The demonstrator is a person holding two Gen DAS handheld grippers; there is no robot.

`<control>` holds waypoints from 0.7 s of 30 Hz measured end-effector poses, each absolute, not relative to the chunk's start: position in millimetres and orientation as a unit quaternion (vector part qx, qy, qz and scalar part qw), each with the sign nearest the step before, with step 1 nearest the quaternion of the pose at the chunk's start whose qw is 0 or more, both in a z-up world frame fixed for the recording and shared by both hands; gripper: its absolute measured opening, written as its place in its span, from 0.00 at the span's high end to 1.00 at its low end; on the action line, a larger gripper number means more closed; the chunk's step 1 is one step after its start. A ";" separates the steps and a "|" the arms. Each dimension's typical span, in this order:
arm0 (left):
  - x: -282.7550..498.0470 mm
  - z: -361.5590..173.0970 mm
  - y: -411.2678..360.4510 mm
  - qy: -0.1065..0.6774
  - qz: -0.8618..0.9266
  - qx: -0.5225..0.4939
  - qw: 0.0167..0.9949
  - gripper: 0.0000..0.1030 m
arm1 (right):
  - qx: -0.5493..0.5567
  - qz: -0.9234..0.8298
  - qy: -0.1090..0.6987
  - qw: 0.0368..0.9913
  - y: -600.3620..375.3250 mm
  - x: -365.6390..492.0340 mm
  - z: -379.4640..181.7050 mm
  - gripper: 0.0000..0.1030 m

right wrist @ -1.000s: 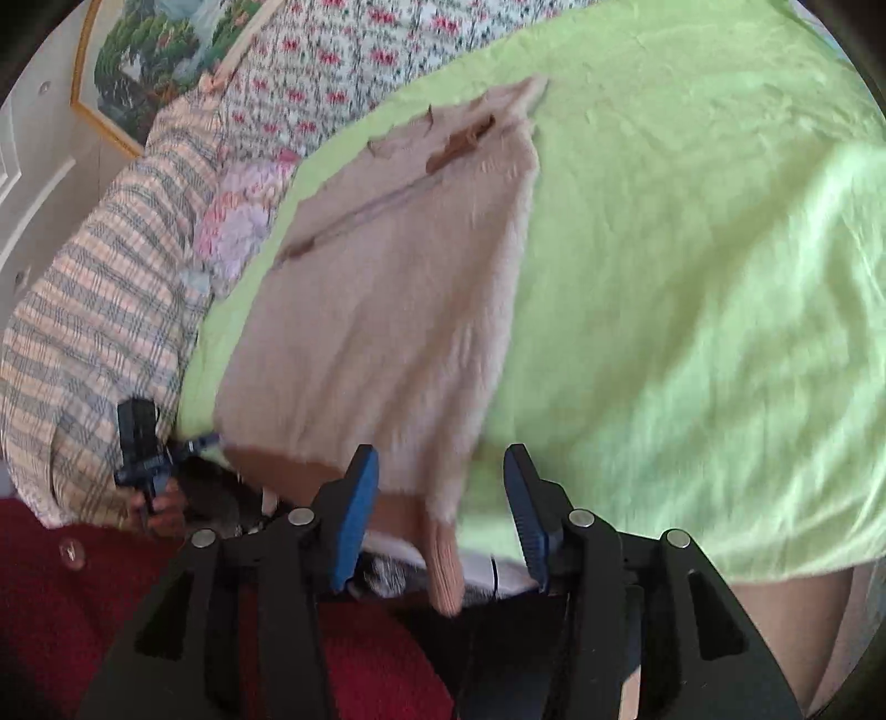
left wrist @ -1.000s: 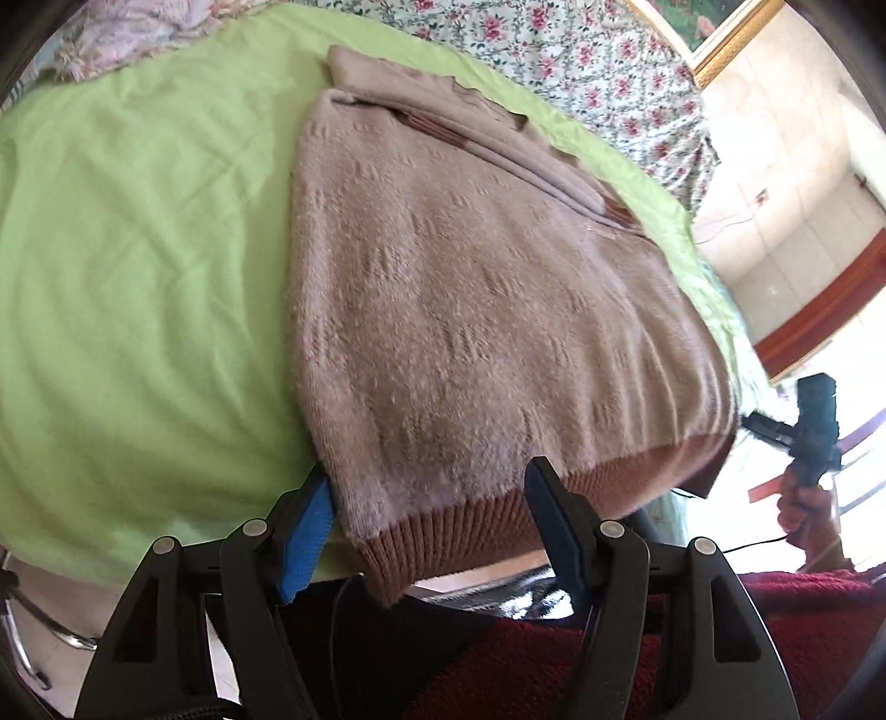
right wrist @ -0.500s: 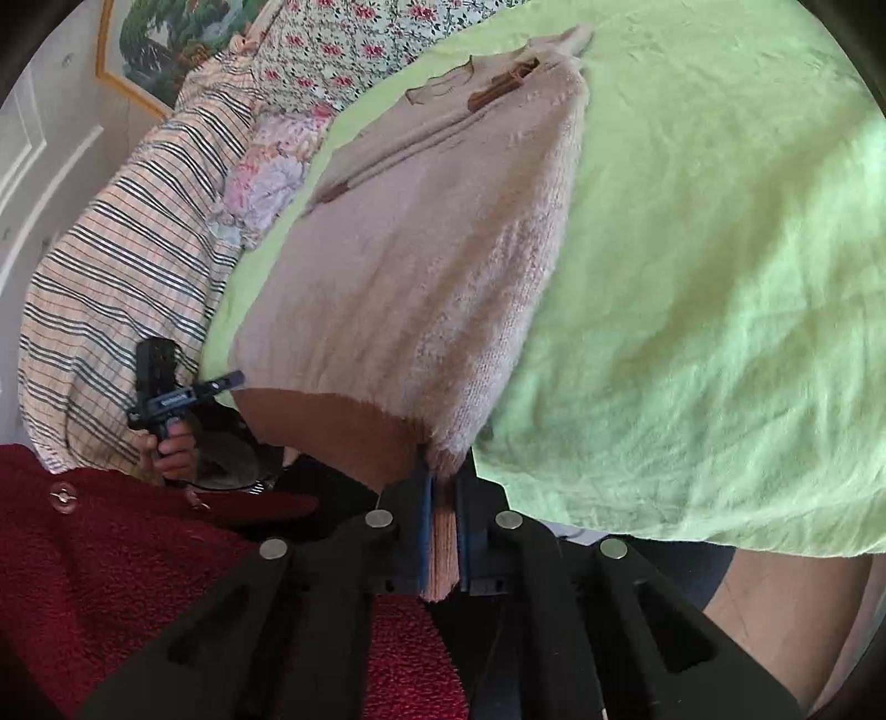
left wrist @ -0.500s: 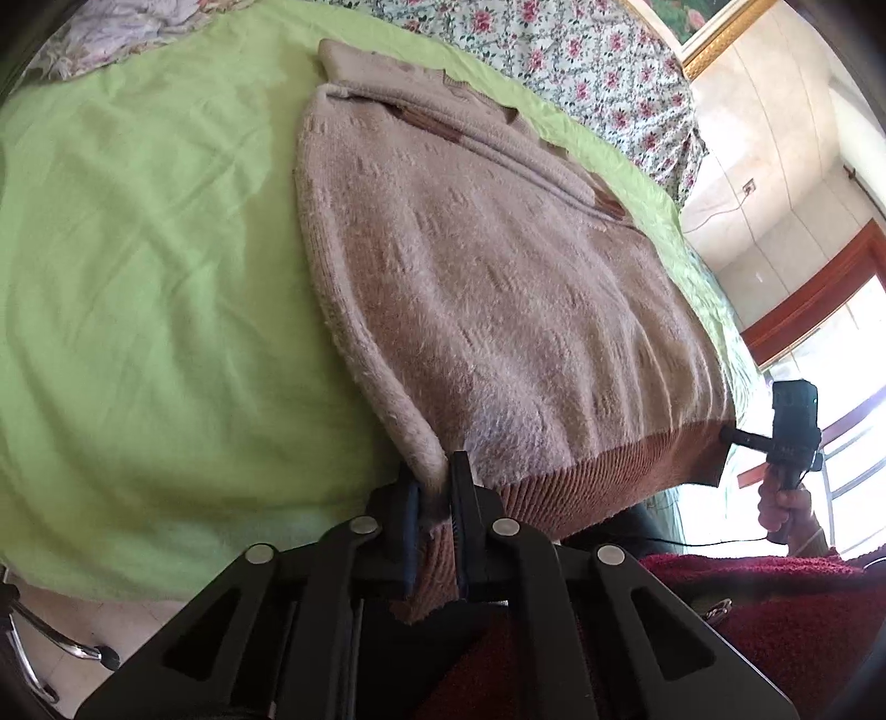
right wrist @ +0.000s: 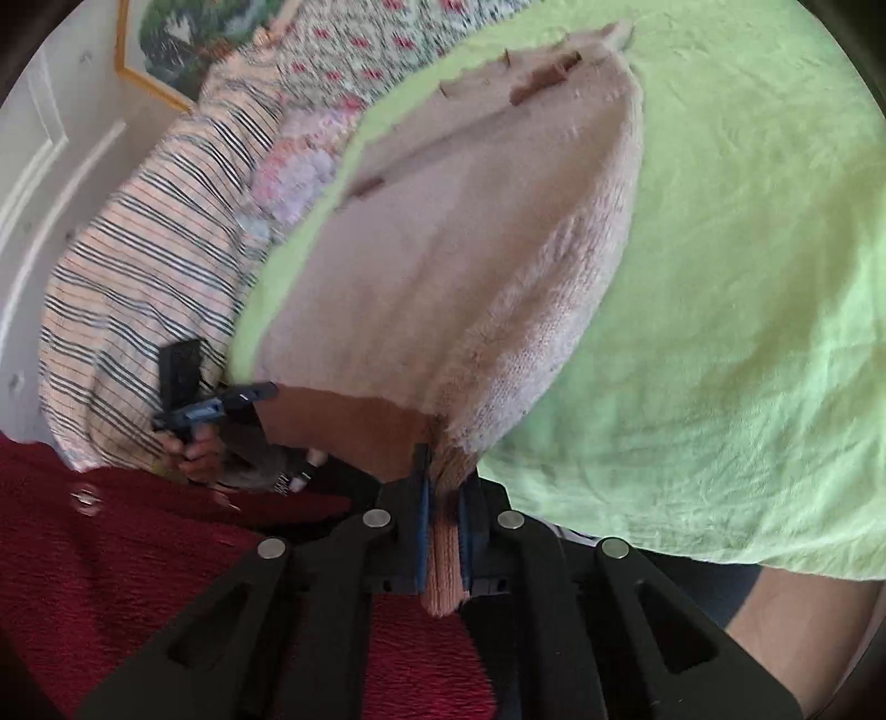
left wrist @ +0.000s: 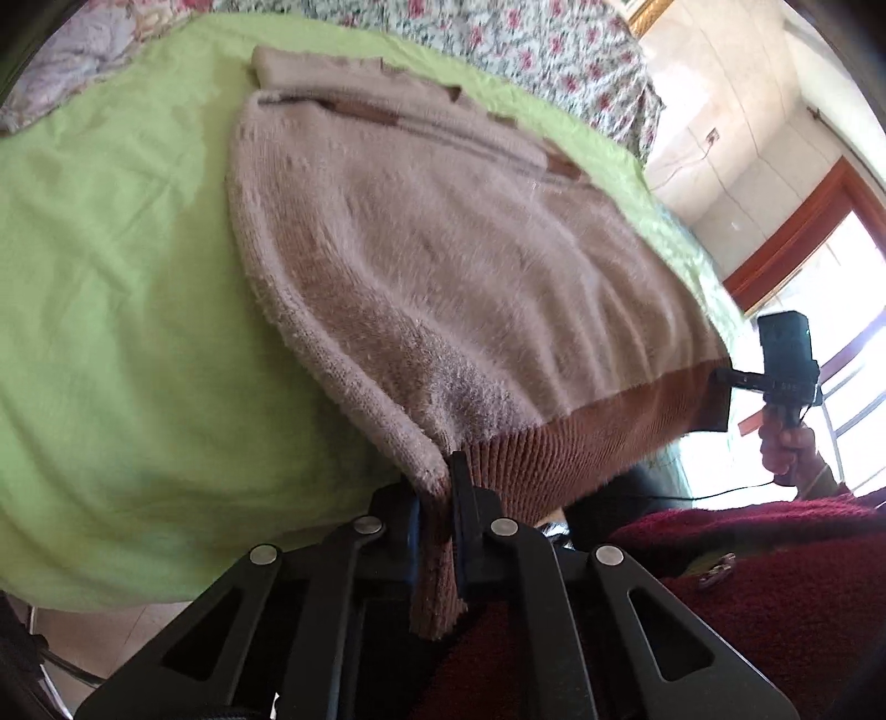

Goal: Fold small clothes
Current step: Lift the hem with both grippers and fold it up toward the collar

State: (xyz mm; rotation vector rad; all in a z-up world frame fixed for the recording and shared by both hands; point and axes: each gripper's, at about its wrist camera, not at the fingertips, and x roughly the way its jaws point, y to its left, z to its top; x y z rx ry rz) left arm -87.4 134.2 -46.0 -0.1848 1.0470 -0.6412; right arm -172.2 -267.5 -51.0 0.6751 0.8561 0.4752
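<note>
While both claws are clenched on the ribbed brown hem of the sweater (left wrist: 443,266), one at each bottom corner, the fuzzy beige garment lies stretched across the green bed sheet (left wrist: 111,277), neck end far from the person. The left claw (left wrist: 434,498) pinches the left hem corner; the right claw (right wrist: 443,498) pinches the opposite one, a tab of hem poking out below the fingers in each view.

Risk, as I judge it: the knit is loose and slippery, so an uneven lift could let one corner slide free, or skew the fold so the hem lands crooked against the collar. Pulling too hard may drag the whole sweater off the near bed edge, which sits right below the hem.

Open sheet lies to either side and beyond the collar, up to the floral bedding (left wrist: 526,44) and the striped cloth (right wrist: 138,266).
</note>
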 end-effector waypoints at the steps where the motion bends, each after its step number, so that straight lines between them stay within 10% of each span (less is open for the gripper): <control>1: -89.4 -37.7 137.5 0.480 -0.301 -0.096 0.818 0.94 | 0.328 0.228 0.387 0.831 -271.3 -174.2 -44.4 0.91; 21: 67.0 87.8 143.2 0.294 -0.279 -0.199 0.892 0.94 | 0.412 0.210 0.191 0.866 -355.1 -32.0 39.6 0.91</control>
